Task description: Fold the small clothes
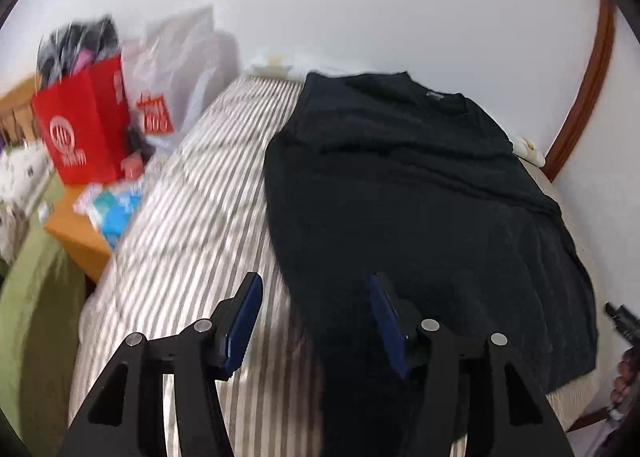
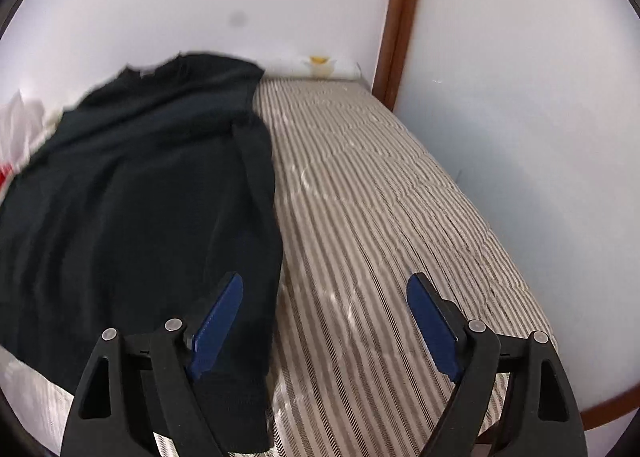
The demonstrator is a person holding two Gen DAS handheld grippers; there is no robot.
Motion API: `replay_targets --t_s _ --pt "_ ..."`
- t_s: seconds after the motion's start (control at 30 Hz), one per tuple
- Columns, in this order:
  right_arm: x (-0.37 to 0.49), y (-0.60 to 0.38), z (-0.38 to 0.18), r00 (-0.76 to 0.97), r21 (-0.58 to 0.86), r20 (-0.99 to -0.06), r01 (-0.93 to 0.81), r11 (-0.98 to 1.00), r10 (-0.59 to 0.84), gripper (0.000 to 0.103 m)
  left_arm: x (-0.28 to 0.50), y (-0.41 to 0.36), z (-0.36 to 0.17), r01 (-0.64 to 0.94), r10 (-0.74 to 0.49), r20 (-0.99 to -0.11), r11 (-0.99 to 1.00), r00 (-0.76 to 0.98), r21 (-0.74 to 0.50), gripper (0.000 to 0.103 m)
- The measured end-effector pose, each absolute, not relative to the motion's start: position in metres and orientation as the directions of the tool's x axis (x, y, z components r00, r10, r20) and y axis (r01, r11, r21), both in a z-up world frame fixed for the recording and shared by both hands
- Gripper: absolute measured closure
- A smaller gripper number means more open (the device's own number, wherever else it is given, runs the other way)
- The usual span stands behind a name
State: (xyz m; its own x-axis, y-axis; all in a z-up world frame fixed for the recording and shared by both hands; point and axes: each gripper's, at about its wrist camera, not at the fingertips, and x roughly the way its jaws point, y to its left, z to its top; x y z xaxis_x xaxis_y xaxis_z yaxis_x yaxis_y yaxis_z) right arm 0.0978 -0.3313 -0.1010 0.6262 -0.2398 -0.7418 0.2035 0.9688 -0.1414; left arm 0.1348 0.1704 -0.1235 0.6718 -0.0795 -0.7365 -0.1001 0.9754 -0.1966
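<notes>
**Soft black top lies flat on the bed, both grippers spread and empty**

The black top (image 1: 408, 197) lies spread on the striped bed (image 1: 192, 209), collar toward the far edge by the wall and hem toward the near edge. In the left wrist view it covers the bed's right half; in the right wrist view it covers the left half.

It looks like a thin knit: light, limp and not fragile. It should drape and crease the moment it is lifted, and a single layer could slip or bunch if pinched shallowly. My judgement is that the best holds are the 2 near hem corners or the side seams, where the cloth is doubled and a pinch bites more firmly.

The left gripper (image 1: 316, 313) is spread with nothing between its blue pads; the top's left edge runs below the gap. The right gripper (image 2: 324, 321) stands wide apart, also empty, with its left finger over the top's right edge and its right finger over bare bed.

Much is hard to read. Both views are motion-blurred, the dark cloth swallows its own folds, and the sleeves cannot be made out separately. The near hem is cut off behind the gripper frames. The red bag (image 1: 84, 125) and clutter beyond the bed's left edge are smeared.
</notes>
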Motion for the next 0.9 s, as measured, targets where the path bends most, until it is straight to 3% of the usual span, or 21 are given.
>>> replay_targets --t_s 0.33,0.53,0.7,0.77,0.9 --pt "0.096 -0.328 -0.131 0.615 0.059 -0.786 0.166 0.984 -0.056 0.021 0.115 0.176 -0.158 -0.061 -0.206 -0.759 0.950 0.618 -0.307 0.050" --pt "0.111 -0.316 -0.142 0.593 0.071 -0.805 0.138 0.988 -0.025 0.025 0.120 0.154 -0.160 -0.052 -0.140 -0.757 0.973 0.638 -0.223 0.050" --pt "0.124 -0.303 -0.141 0.610 0.104 -0.792 0.100 0.990 0.022 0.057 0.129 0.139 -0.160 -0.077 -0.073 -0.766 0.984 0.638 -0.159 0.053" --pt "0.129 -0.297 -0.140 0.605 0.106 -0.796 0.092 0.990 0.029 0.068 0.128 0.138 -0.160 -0.101 -0.069 -0.770 0.980 0.635 -0.172 0.061" --pt "0.136 -0.295 -0.139 0.594 0.154 -0.800 0.064 0.986 0.087 0.089 0.124 0.132 -0.160 -0.116 -0.038 -0.778 0.983 0.628 -0.142 0.089"
